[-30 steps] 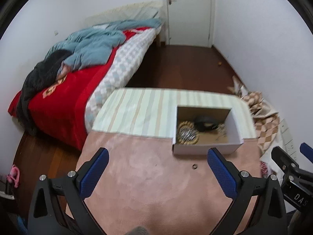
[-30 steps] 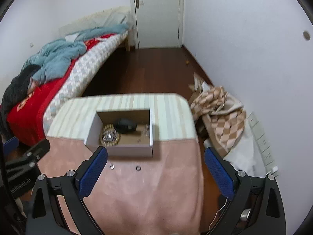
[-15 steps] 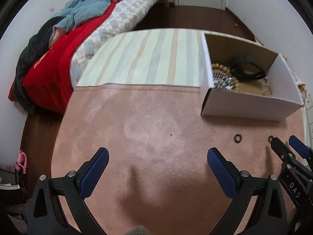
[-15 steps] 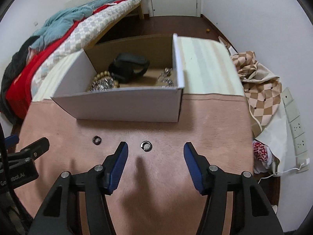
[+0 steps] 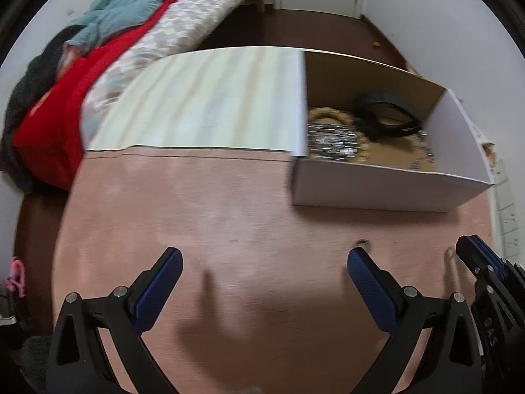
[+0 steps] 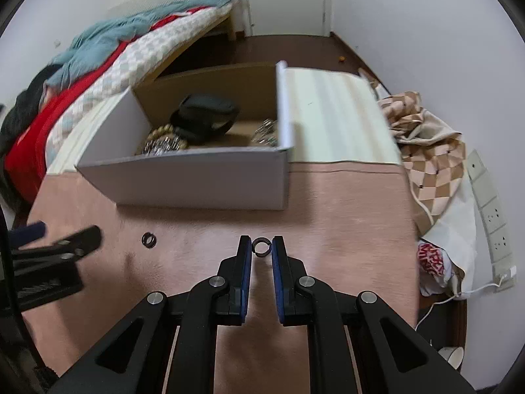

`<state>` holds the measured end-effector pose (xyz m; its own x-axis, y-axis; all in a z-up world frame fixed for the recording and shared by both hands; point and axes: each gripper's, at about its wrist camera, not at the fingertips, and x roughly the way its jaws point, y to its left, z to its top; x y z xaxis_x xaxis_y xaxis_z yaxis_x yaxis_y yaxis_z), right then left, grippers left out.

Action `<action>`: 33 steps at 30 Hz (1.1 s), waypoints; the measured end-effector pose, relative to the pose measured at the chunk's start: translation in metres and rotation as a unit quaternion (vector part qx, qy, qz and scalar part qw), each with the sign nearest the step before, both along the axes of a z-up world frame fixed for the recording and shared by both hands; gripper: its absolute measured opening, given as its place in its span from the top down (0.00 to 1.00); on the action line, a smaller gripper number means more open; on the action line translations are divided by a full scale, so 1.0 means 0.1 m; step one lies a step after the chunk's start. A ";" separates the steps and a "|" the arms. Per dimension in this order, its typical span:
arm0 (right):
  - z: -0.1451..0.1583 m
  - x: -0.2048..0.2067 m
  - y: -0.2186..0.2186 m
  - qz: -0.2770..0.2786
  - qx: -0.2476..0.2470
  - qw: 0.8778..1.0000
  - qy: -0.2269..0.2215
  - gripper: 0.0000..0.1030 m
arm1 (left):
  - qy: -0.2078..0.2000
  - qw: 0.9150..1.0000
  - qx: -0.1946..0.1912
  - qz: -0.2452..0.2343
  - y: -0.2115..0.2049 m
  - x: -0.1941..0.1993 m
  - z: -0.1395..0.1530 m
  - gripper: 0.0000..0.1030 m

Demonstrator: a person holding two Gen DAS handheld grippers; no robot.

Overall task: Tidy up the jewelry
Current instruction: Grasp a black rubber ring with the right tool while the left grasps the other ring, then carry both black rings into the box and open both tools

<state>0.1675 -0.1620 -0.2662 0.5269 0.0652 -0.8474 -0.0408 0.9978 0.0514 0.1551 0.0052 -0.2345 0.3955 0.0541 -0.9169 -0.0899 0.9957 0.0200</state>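
A small dark ring point(image 6: 261, 246) lies on the pink tablecloth point(image 6: 344, 223), between the tips of my right gripper point(image 6: 261, 247). Its jaws are closing and the blue pads touch the ring on both sides. A second ring point(image 6: 148, 239) lies to the left, just beyond the right fingertip of my left gripper point(image 5: 264, 262), where it shows as a small mark point(image 5: 362, 241). The left gripper hangs open low over bare cloth, holding nothing. Behind the rings stands a white cardboard box point(image 6: 197, 184) holding a black band point(image 6: 205, 115), a bead bracelet point(image 6: 164, 131) and silvery pieces point(image 6: 267, 133).
A striped cloth point(image 5: 203, 98) covers the table's far half. A bed with red and blue covers point(image 5: 108, 42) stands to the left. A checked cloth point(image 6: 426, 151), wall sockets point(image 6: 492, 203) and a cable sit by the table's right edge.
Both grippers sank toward the table. The right jaws narrowed from wide open to close around the ring. The left jaws stayed wide.
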 end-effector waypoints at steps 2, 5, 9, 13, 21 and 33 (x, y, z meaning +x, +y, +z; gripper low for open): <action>0.08 -0.04 -0.10 -0.010 0.002 1.000 -0.007 0.87 | 0.003 1.000 -0.010 -0.016 -0.13 0.03 -0.05 0.01; 0.13 -0.06 -0.21 -0.024 -0.001 1.000 -0.008 0.87 | 0.005 0.999 -0.012 -0.032 -0.26 0.07 -0.10 0.07; 0.12 -0.07 -0.31 -0.036 -0.003 0.999 -0.007 0.87 | 0.008 0.998 -0.008 -0.055 -0.42 0.10 -0.16 0.32; 0.11 -0.08 -0.40 -0.045 0.001 0.999 -0.006 0.87 | 0.004 0.998 -0.010 -0.063 -0.49 0.11 -0.20 0.63; 0.18 -0.10 -0.39 -0.048 0.010 0.999 -0.016 0.87 | -0.009 0.997 -0.012 -0.080 -0.53 0.10 -0.14 0.90; 0.71 0.14 -0.31 -0.016 0.071 0.996 -0.042 0.87 | -0.049 0.990 -0.086 -0.101 -0.39 0.30 0.69 0.90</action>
<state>0.1815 -0.1930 -0.1952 0.5994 0.1635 -0.7836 -0.0200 0.9817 0.1896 0.1852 -0.0343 -0.1658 0.4702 -0.1895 -0.8620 0.1192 0.9814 -0.1507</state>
